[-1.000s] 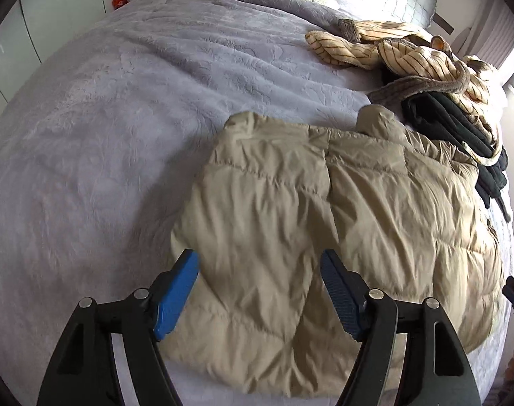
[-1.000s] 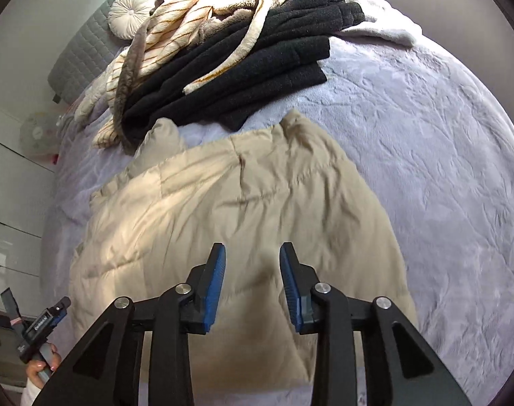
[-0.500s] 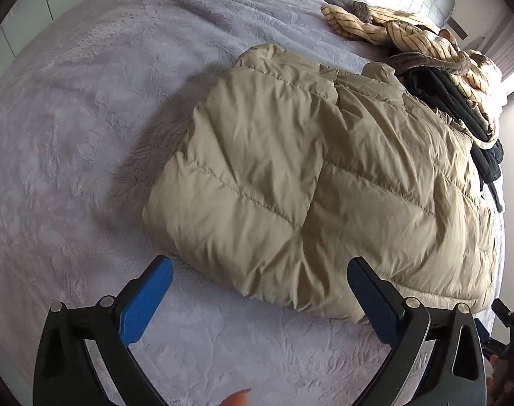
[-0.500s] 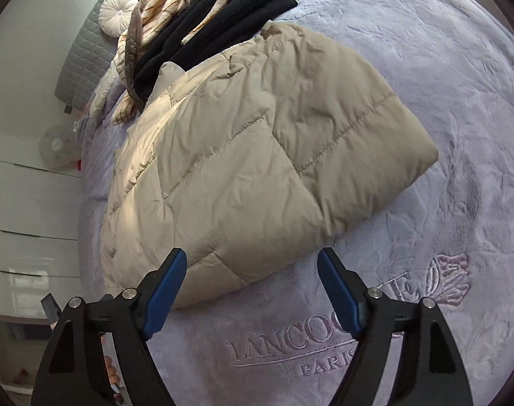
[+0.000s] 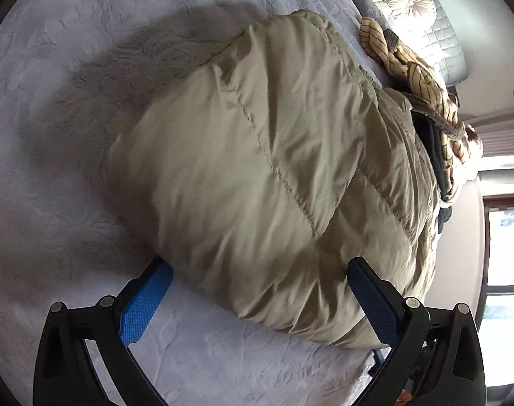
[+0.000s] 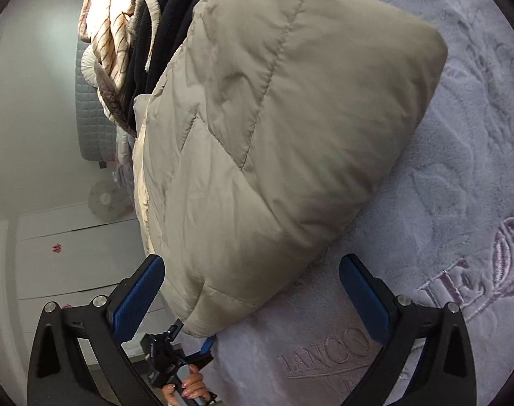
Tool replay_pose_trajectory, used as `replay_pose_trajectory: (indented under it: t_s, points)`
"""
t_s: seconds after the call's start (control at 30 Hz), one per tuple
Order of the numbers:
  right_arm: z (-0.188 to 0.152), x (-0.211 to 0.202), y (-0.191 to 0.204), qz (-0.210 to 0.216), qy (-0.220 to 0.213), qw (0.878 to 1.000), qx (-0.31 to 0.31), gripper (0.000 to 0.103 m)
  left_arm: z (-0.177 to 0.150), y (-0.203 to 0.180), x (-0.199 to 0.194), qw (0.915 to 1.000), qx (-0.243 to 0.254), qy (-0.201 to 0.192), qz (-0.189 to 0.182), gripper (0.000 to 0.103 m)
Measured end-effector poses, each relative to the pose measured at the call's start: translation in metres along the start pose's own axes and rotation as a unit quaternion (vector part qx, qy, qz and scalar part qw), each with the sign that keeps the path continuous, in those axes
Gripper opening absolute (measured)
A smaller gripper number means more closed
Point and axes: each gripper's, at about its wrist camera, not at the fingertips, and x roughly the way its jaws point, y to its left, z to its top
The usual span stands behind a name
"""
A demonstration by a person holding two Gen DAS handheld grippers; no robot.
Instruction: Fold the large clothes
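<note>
1. The left gripper (image 5: 258,291) stands wide open, its jaws having just spread, with the near left corner of the tan puffer jacket (image 5: 273,176) bulging between the blue pads (image 5: 145,301); neither pad presses on it as far as I can tell.
2. The jacket lies folded on the grey bed cover (image 5: 53,135), directly ahead of both grippers, with the pile of other clothes (image 5: 422,84) beyond its far end.
3. The right gripper (image 6: 251,291) is likewise fully open, its jaws just widened, straddling the jacket's (image 6: 290,118) near right corner without clamping.
4. To fold well, I judge each gripper should bite deep enough to catch every padded layer, not just the slippery shell.
5. Close both together, lift evenly, and carry the near edge away toward the far edge so the puffy fill does not spring open.
</note>
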Motion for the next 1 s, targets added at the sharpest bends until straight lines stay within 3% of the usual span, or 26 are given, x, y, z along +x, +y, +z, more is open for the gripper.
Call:
replay_pose_trajectory:
  t_s: [0.1,0.27,0.3,0.37,0.4,0.43,0.47,0.53,0.57,0.67,0.8,1.0]
  points:
    - [0.006,0.015,0.000,0.024,0.003,1.000,0.003,0.103,0.006,-0.005,0.005,0.9997,0.006,-0.017,-0.019,0.103]
    - [0.018,0.035,0.004,0.060,-0.010,0.998,0.015,0.103,0.022,-0.007,0.023,0.9995,-0.013,-0.028,-0.011,0.103]
    - [0.020,0.037,0.005,0.063,-0.013,0.998,0.020,0.103,0.022,-0.007,0.024,0.9994,-0.018,-0.030,-0.004,0.098]
    - [0.022,0.039,0.006,0.073,-0.014,0.997,0.036,0.102,0.022,-0.008,0.023,0.9992,-0.015,-0.036,0.002,0.075]
    - [0.022,0.039,0.005,0.075,-0.013,0.996,0.045,0.101,0.022,-0.007,0.020,0.9992,-0.012,-0.037,-0.010,0.053]
    - [0.022,0.039,0.005,0.072,-0.011,0.996,0.052,0.087,0.025,-0.007,0.017,0.9989,-0.012,-0.036,-0.026,0.034]
    - [0.022,0.039,0.003,0.062,-0.005,0.996,0.058,0.054,0.025,-0.008,0.013,0.9985,-0.010,-0.035,-0.041,0.026]
    - [0.020,0.038,0.001,0.069,-0.001,0.995,0.066,0.036,0.025,-0.013,0.003,0.9981,-0.002,-0.037,-0.049,0.019]
    - [0.017,0.035,0.003,0.075,-0.002,0.995,0.062,0.029,0.025,-0.016,-0.004,0.9977,0.004,-0.041,-0.053,0.019]
    - [0.011,0.026,0.015,0.084,-0.002,0.996,0.039,0.024,0.019,-0.032,-0.026,0.9957,0.031,-0.052,-0.070,0.017]
    - [-0.004,0.009,0.025,0.092,0.008,0.996,0.020,0.023,0.009,-0.040,-0.050,0.9934,0.050,-0.050,-0.090,0.017]
    - [-0.045,-0.021,0.013,0.082,0.036,0.996,0.013,0.023,-0.027,-0.017,-0.085,0.9937,0.064,-0.015,-0.091,0.017]
